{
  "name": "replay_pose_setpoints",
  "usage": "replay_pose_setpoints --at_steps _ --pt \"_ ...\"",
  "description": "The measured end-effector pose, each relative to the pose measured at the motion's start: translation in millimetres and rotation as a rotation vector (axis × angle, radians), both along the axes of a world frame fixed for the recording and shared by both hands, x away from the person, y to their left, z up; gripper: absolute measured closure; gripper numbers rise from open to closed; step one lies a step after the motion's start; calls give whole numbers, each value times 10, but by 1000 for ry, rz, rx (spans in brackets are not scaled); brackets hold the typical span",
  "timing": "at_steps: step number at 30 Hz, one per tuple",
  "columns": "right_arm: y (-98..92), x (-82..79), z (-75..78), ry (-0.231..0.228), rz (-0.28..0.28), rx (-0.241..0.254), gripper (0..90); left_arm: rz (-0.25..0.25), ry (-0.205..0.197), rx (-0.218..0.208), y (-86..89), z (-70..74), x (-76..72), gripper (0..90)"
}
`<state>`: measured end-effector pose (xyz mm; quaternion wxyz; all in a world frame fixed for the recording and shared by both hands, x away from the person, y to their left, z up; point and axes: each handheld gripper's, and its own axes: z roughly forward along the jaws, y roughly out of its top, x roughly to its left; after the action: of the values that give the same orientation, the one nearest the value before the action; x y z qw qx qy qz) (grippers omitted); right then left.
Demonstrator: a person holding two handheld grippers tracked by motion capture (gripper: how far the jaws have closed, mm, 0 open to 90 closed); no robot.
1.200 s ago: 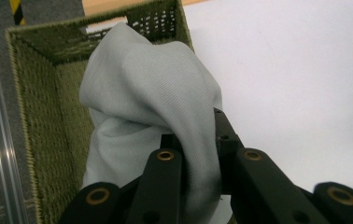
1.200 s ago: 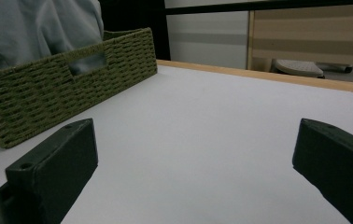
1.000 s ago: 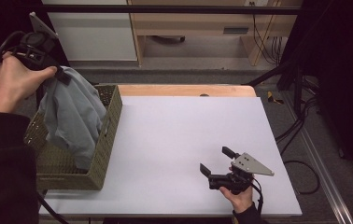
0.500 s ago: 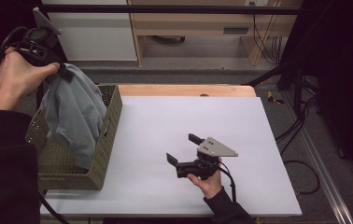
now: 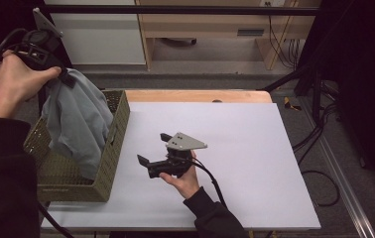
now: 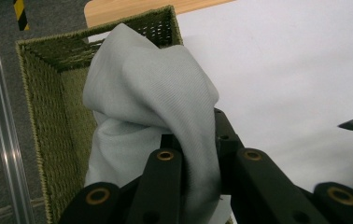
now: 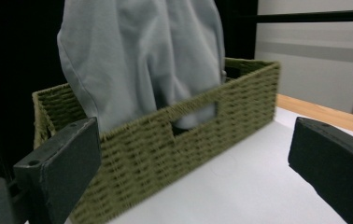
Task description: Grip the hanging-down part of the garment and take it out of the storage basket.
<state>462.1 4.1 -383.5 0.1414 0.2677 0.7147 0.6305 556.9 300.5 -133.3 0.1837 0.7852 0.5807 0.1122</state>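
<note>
A grey cloth [image 5: 79, 119] hangs from my left gripper [image 5: 67, 79], which is shut on its top edge and held high over the woven olive basket [image 5: 115, 144] at the table's left. In the left gripper view the cloth [image 6: 151, 107] is pinched between the jaws and drapes down into the basket [image 6: 58, 107]. My right gripper [image 5: 153, 148] sits low over the white table [image 5: 255, 148], open, jaws pointing left at the basket's side. Seen from the right gripper view, the basket [image 7: 184, 154] with its handle slot is close ahead and the cloth [image 7: 142, 56] hangs above it.
A wooden strip [image 5: 195, 95] runs along the table's far edge. Cables [image 5: 319, 144] and a metal rail [image 5: 346, 198] lie on the floor to the right. A cabinet [image 5: 101, 34] and a wooden shelf [image 5: 210, 25] stand beyond the table.
My right gripper has moved left across the table toward the basket. My left gripper has lifted the cloth a little higher out of the basket.
</note>
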Motion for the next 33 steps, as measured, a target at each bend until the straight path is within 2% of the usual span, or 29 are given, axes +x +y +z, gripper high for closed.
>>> replay_pose_setpoints --at_steps 2,3,4,5,6,7,8,10,13,20,26,29,31,32,33 --pt "187 59 15 4 19 -2 35 -1 2 4 -1 -4 4 833" --pt "187 59 15 4 19 -2 35 -2 5 6 -3 -6 7 833" --pt "303 92 18 1 31 -7 39 -2 7 8 -9 -10 10 833" --pt "303 92 18 1 31 -7 39 -2 7 8 -9 -10 10 833" --pt "413 116 19 1 43 -10 45 -4 11 9 -9 -10 15 833" --pt "413 116 19 1 43 -10 45 -4 11 9 -9 -10 15 833" --pt "518 137 16 7 49 -19 51 -3 12 10 -10 -6 17 833" --pt "556 148 12 6 49 -23 51 -3 13 14 -16 -1 15 833" --pt "736 210 1 8 56 -21 53 -8 15 20 -32 10 7 833" --pt "941 313 -38 12 64 -32 62 -13 16 22 -68 12 12 833" --pt "1109 339 -88 39 88 -31 70 -19 21 27 -76 7 20 833" --pt "1269 380 -131 40 90 -66 80 -17 22 28 -62 5 23 833" --pt "1310 387 -136 42 90 -68 85 -17 22 28 -58 2 22 833" --pt "1391 397 -137 28 87 -86 97 -17 23 26 -58 -1 22 833" --pt "1431 391 -132 44 79 -91 115 -18 23 27 -58 -4 22 833"
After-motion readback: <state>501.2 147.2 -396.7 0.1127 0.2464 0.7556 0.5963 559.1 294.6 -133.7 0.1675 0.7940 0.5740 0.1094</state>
